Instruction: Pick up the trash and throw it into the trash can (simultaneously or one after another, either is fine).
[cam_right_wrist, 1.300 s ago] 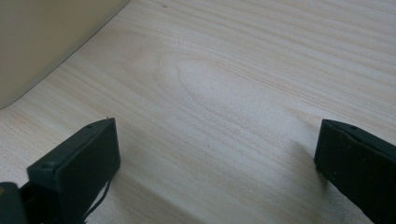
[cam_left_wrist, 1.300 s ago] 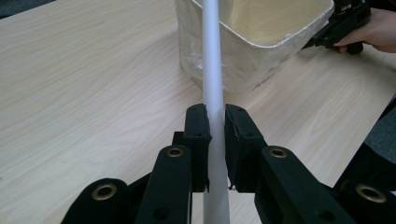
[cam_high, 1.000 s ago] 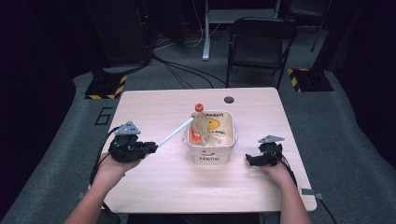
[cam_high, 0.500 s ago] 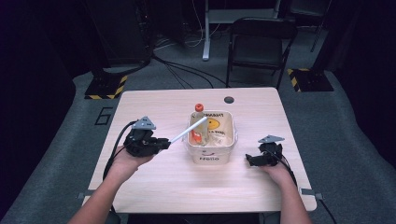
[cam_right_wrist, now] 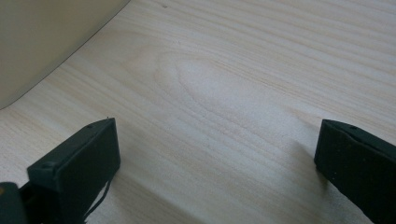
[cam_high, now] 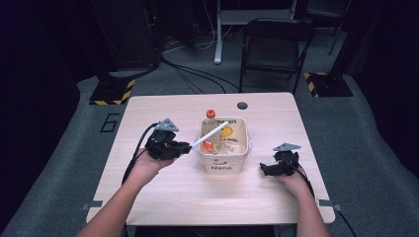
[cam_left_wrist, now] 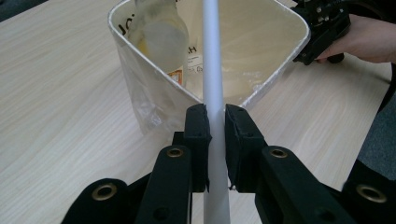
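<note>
White rod clamped in left gripper (cam_left_wrist: 215, 122), over bin.
Rod (cam_left_wrist: 212, 60) tip above white bin (cam_high: 223, 160) at frame centre, bottle (cam_left_wrist: 161, 37) inside; right gripper (cam_right_wrist: 217, 154) wide open, empty, lower right.

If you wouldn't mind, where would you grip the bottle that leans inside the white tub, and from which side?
Take the bottle by its neck, just under the orange cap, coming down from above. It leans against the tub's far wall with its body sunk below the rim, so the walls probably block a sideways approach. The right gripper is open and free; the left gripper is shut on the white rod.
</note>
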